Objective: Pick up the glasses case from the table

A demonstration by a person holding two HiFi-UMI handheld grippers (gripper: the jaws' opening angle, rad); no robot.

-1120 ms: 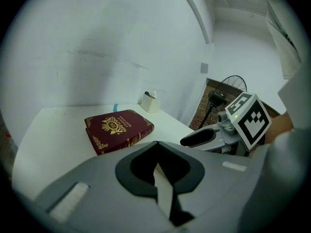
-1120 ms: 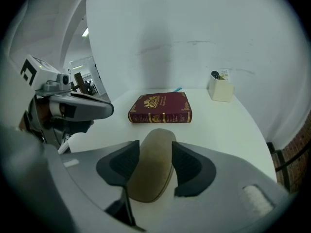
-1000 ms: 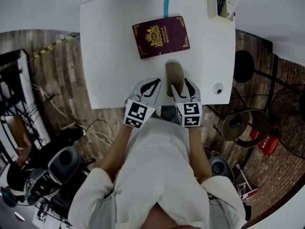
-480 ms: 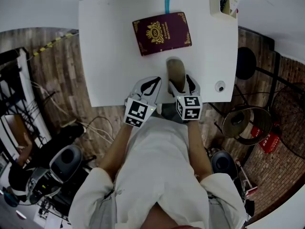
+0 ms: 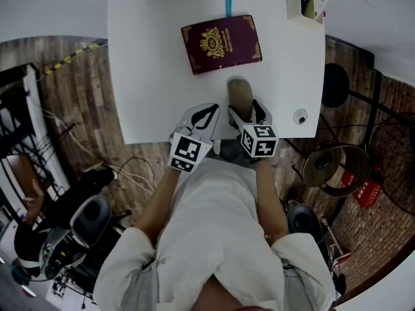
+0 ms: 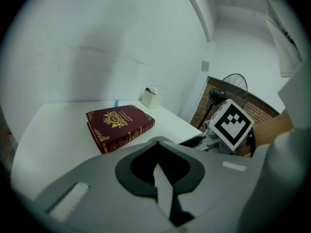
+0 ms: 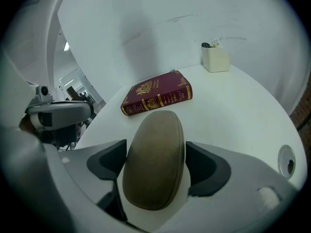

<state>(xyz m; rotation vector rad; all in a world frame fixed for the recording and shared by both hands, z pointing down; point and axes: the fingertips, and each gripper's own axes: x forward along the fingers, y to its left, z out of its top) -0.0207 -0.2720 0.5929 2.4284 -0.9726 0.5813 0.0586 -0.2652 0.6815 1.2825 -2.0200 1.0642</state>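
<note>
The tan glasses case lies on the white table near its front edge, just in front of a dark red book. My right gripper straddles the near end of the glasses case. Its jaws have just been opening and now stand wide, one dark pad on each side of the case, with a thin gap showing on the right side. My left gripper rests at the table's front edge to the left of the case, its jaws together with nothing in them.
The book lies flat beyond the case. A small white holder stands at the far right corner. A round cable hole sits near the right front corner. Chairs, cables and a fan stand on the floor around the table.
My right gripper has sunk a little and rolled, and its jaws have spread wider around the glasses case. My left gripper has stayed where it was.
</note>
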